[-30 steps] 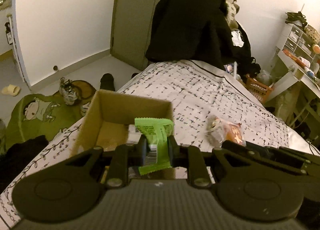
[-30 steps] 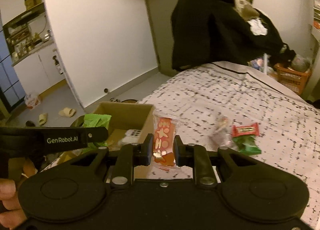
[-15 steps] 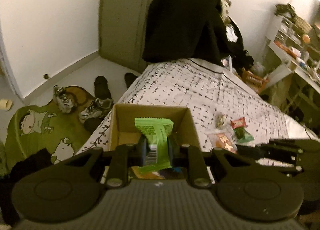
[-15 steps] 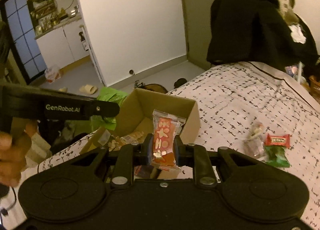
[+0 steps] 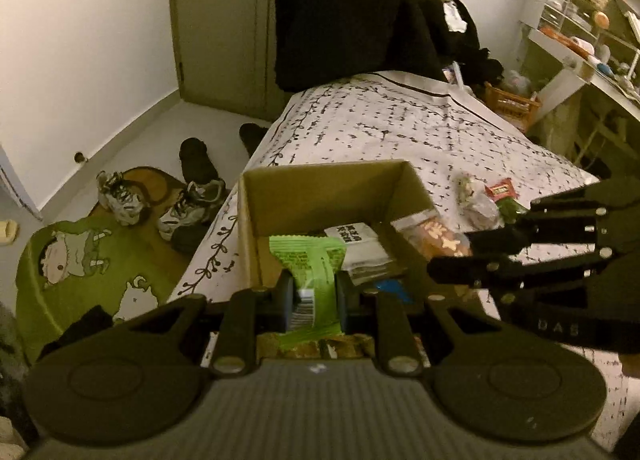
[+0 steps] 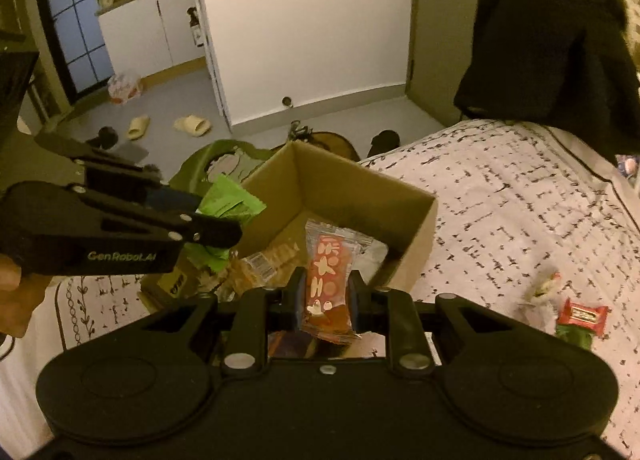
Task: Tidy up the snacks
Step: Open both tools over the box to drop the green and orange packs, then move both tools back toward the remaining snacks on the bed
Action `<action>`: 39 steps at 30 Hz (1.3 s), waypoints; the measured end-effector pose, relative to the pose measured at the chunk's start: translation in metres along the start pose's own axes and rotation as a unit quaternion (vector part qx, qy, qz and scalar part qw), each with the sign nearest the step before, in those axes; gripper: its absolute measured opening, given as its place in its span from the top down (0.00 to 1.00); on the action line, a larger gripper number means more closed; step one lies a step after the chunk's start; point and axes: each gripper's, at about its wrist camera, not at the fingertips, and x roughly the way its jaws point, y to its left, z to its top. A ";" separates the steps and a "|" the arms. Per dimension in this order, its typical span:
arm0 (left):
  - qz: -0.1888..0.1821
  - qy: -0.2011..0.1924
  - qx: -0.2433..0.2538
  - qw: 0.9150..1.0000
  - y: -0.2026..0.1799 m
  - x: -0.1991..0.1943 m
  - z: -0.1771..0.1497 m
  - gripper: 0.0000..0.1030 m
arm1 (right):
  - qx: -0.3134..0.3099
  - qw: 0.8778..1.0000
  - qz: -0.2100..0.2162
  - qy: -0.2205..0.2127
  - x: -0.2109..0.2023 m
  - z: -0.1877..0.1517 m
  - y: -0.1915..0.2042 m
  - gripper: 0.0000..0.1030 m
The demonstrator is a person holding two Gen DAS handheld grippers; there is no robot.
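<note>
A cardboard box [image 5: 320,195] stands open on the patterned bed at its near corner, with several snack packets inside, among them a white one [image 5: 356,248]. My left gripper [image 5: 313,292] is shut on a green snack packet [image 5: 308,260], which hangs over the box's near left part. My right gripper [image 6: 325,292] is shut on a red-orange snack packet [image 6: 326,276] above the box [image 6: 360,195], near its right side. The left gripper [image 6: 208,230] and green packet [image 6: 228,199] show at the left of the right wrist view. The right gripper [image 5: 452,260] shows beside the box's right wall.
Loose snacks lie on the bed to the right of the box: a red one [image 6: 582,314], a green one [image 6: 574,334] and a clear one [image 6: 542,288]. Shoes [image 5: 188,199] and a green rug [image 5: 80,260] are on the floor at left. A black coat [image 5: 352,11] hangs beyond the bed.
Both grippers have moved in over the box, each still shut on its packet. The box now looks nearer and more central, and the right gripper has come closer in the left wrist view.
</note>
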 end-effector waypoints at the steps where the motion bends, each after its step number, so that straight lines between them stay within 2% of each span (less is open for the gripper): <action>1: 0.003 0.002 -0.005 1.000 0.002 0.003 0.000 0.81 | 0.000 1.000 0.002 0.002 0.003 0.000 0.001 0.79; 5: -0.001 -0.007 -0.008 1.000 0.006 0.008 0.001 0.80 | 0.000 1.000 0.001 0.003 0.009 0.001 0.003 0.79; 7: 0.010 -0.018 -0.029 0.999 0.008 0.008 0.001 0.77 | 0.006 1.000 0.017 -0.009 0.009 0.001 0.003 0.73; 8: 0.013 -0.027 -0.037 0.999 0.010 0.008 0.002 0.71 | 0.004 1.000 0.009 -0.009 0.011 0.001 0.003 0.69; 9: 0.024 -0.034 -0.046 0.998 0.011 0.007 0.003 0.61 | -0.001 1.000 -0.007 -0.010 0.010 0.001 0.005 0.65; 10: 0.046 -0.039 -0.058 0.997 0.011 0.004 0.004 0.56 | 0.000 1.000 -0.019 -0.018 0.006 0.000 0.006 0.60; 12: 0.093 -0.057 -0.101 0.989 0.014 -0.008 0.006 0.39 | 0.016 0.999 -0.010 -0.027 -0.002 -0.001 0.004 0.55; 14: 0.094 -0.073 -0.141 0.983 0.017 -0.022 0.005 0.29 | 0.019 0.999 -0.007 -0.030 -0.008 -0.004 0.006 0.55; 17: 0.117 -0.071 -0.157 0.978 0.013 -0.034 0.003 0.27 | 0.006 0.999 -0.012 -0.036 -0.018 -0.005 0.013 0.51; 20: 0.137 -0.060 -0.163 0.975 0.006 -0.039 0.004 0.27 | 0.005 0.999 -0.020 -0.041 -0.026 -0.004 0.015 0.43; 23: 0.125 -0.062 -0.164 0.977 0.002 -0.044 0.002 0.27 | 0.015 0.999 -0.026 -0.043 -0.034 -0.006 0.010 0.43; 26: 0.127 -0.061 -0.158 0.977 -0.007 -0.045 0.000 0.27 | 0.021 0.998 -0.035 -0.051 -0.039 -0.009 0.007 0.36; 29: 0.114 -0.062 -0.165 0.978 -0.012 -0.045 -0.002 0.27 | 0.021 0.997 -0.049 -0.061 -0.047 -0.013 0.006 0.29; 35: 0.115 -0.051 -0.154 0.980 -0.020 -0.043 -0.008 0.26 | 0.034 0.995 -0.060 -0.065 -0.053 -0.026 -0.002 0.25; 39: 0.122 -0.060 -0.139 0.981 -0.028 -0.046 -0.013 0.12 | 0.048 0.994 -0.065 -0.070 -0.058 -0.038 -0.009 0.19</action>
